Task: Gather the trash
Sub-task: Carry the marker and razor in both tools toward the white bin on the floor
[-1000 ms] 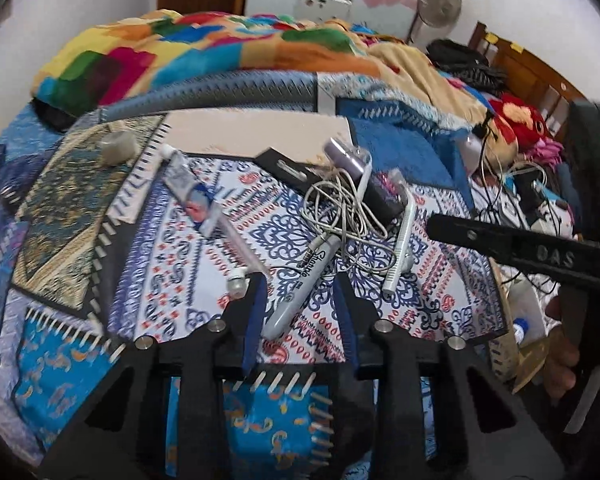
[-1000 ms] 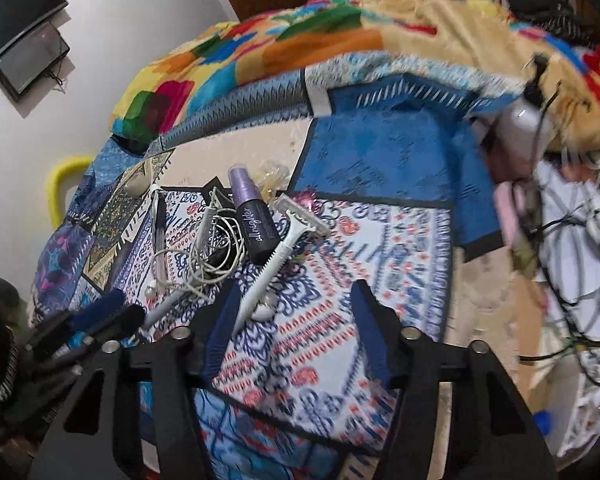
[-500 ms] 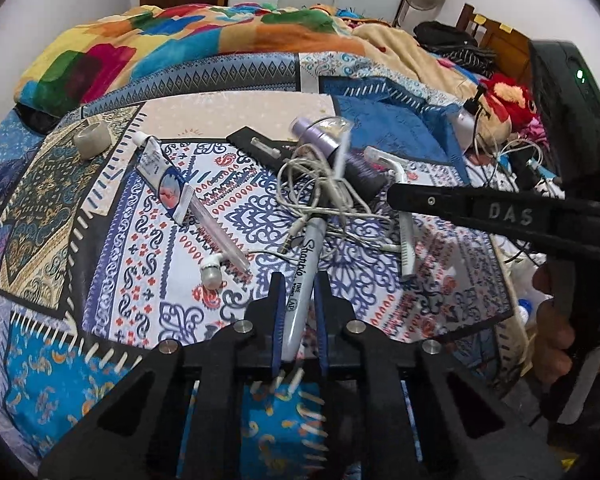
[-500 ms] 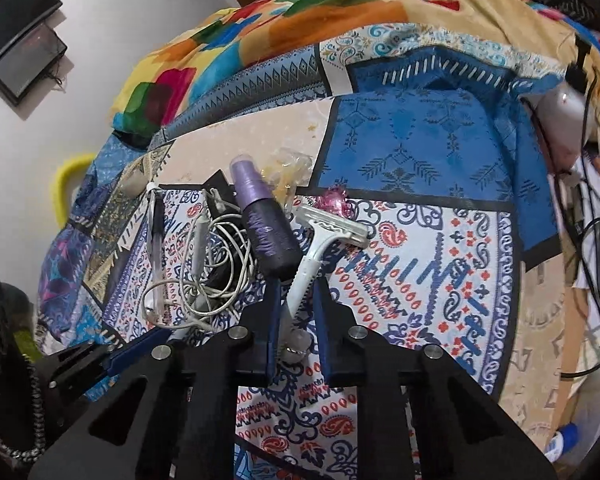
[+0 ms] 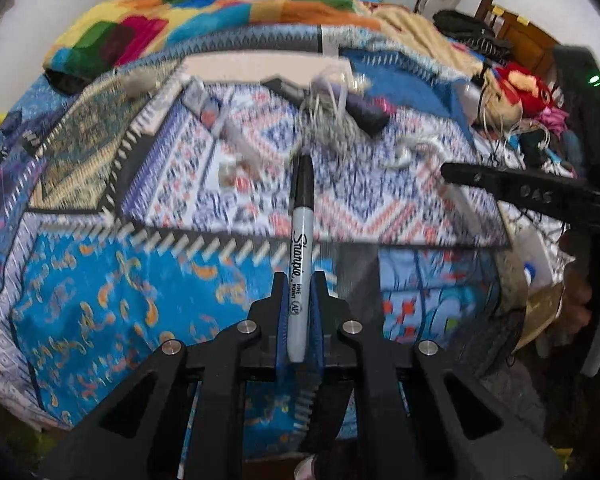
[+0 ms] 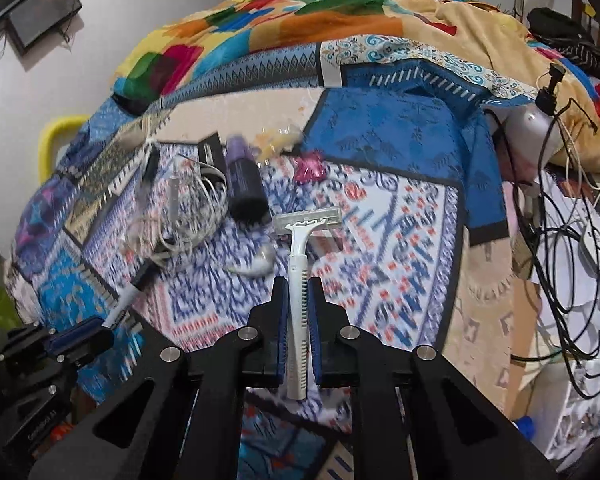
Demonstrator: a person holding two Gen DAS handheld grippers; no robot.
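Observation:
My left gripper (image 5: 299,280) is shut on a grey Sharpie marker (image 5: 301,240) with a black cap and holds it above the patterned bed cover. My right gripper (image 6: 298,286) is shut on a white disposable razor (image 6: 299,264), head pointing away, lifted off the cover. The marker and left gripper (image 6: 80,336) also show at lower left in the right wrist view. The right gripper (image 5: 512,188) shows at right in the left wrist view. A purple bottle (image 6: 244,184), tangled white earphone cable (image 6: 188,216), pink wrapper (image 6: 310,166) and a tube (image 5: 206,106) lie on the bed.
A crumpled clear plastic piece (image 6: 278,138) lies behind the bottle, a black flat box (image 6: 212,152) beside it. A colourful blanket (image 6: 260,28) is heaped at the back. Cables and chargers (image 6: 572,232) crowd the right side. A yellow bar (image 6: 50,140) stands left.
Both grippers closed, the left on the marker and the right on the razor, then lifted them and pulled back from the pile toward the bed's near edge.

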